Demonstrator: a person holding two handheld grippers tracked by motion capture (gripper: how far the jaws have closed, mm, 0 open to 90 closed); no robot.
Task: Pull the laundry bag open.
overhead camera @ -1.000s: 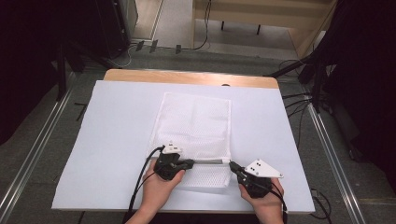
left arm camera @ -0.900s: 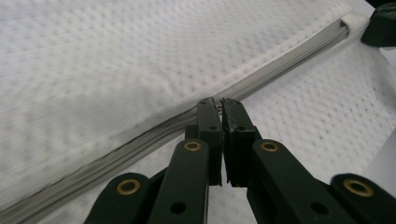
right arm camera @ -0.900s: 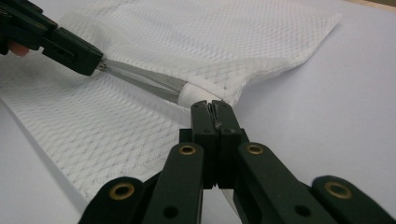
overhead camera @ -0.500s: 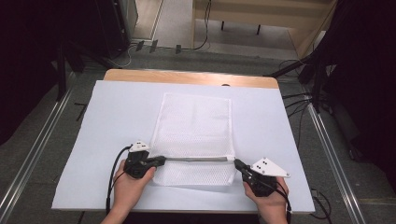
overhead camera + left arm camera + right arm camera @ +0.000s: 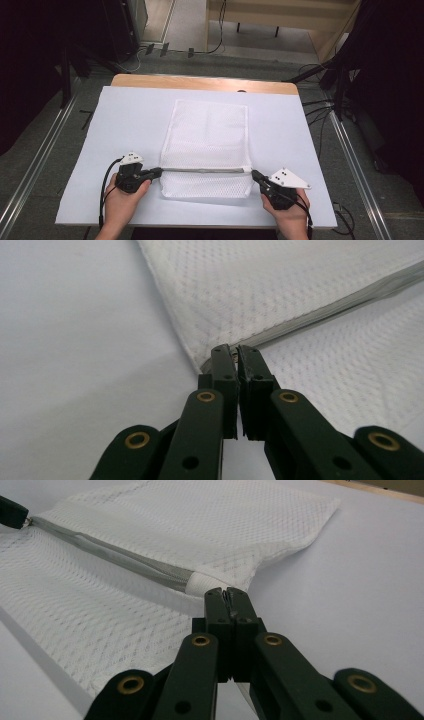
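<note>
On the white table sheet (image 5: 75, 150), the left gripper (image 5: 159, 171), clamped on the zipper pull (image 5: 231, 354), has travelled leftward, closing the mesh laundry bag (image 5: 210, 130); the right gripper (image 5: 255, 175) pinches the bag's other end.

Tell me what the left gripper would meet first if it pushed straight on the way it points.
The left gripper points along the zipper of the white mesh bag, whose end it already pinches. It would bunch the bag first; farther on that line waits the right gripper.

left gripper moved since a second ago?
Yes. The left gripper slid left along the zipper, from mid-bag to the mesh bag's left edge. Its jaws are shut at the zipper's end.
</note>
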